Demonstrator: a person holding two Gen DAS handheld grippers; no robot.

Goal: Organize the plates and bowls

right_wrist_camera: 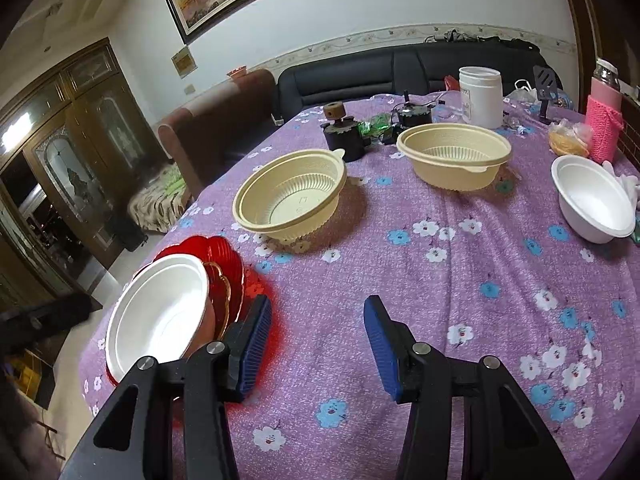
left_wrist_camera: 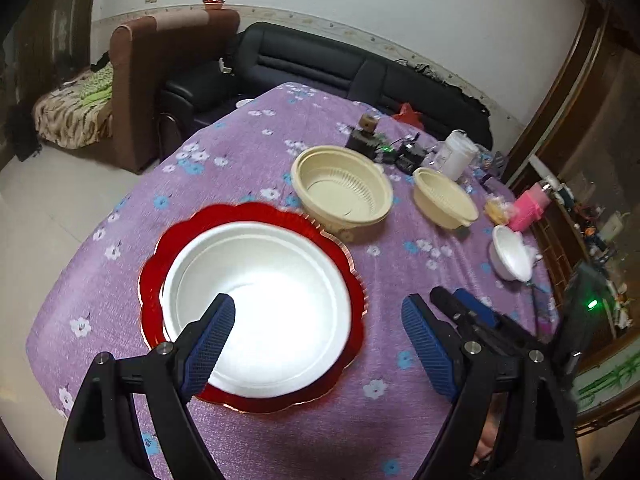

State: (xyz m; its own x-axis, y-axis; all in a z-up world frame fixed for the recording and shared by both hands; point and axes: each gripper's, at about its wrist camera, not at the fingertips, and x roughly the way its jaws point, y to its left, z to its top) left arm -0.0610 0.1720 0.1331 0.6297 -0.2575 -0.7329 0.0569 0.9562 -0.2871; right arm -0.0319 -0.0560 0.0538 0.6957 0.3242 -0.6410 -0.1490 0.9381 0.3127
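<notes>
A white bowl (left_wrist_camera: 260,304) sits on a red scalloped plate (left_wrist_camera: 168,240) on the purple flowered tablecloth; both show at the left in the right wrist view, bowl (right_wrist_camera: 160,312) and plate (right_wrist_camera: 228,256). Two cream plastic bowls (left_wrist_camera: 340,188) (left_wrist_camera: 444,200) stand further back, also seen from the right wrist (right_wrist_camera: 292,196) (right_wrist_camera: 456,156). A small white bowl (left_wrist_camera: 510,254) (right_wrist_camera: 592,200) is at the right. My left gripper (left_wrist_camera: 318,320) is open, its left finger over the white bowl. My right gripper (right_wrist_camera: 318,320) is open and empty, to the right of the red plate.
At the table's far side stand a white jar (right_wrist_camera: 480,96), dark gadgets (right_wrist_camera: 344,136), a pink knitted bottle (right_wrist_camera: 604,128) and a snack bag (right_wrist_camera: 568,140). A black sofa (left_wrist_camera: 320,68) and brown armchair (left_wrist_camera: 160,80) stand beyond the table. The right gripper's fingers (left_wrist_camera: 472,312) show in the left view.
</notes>
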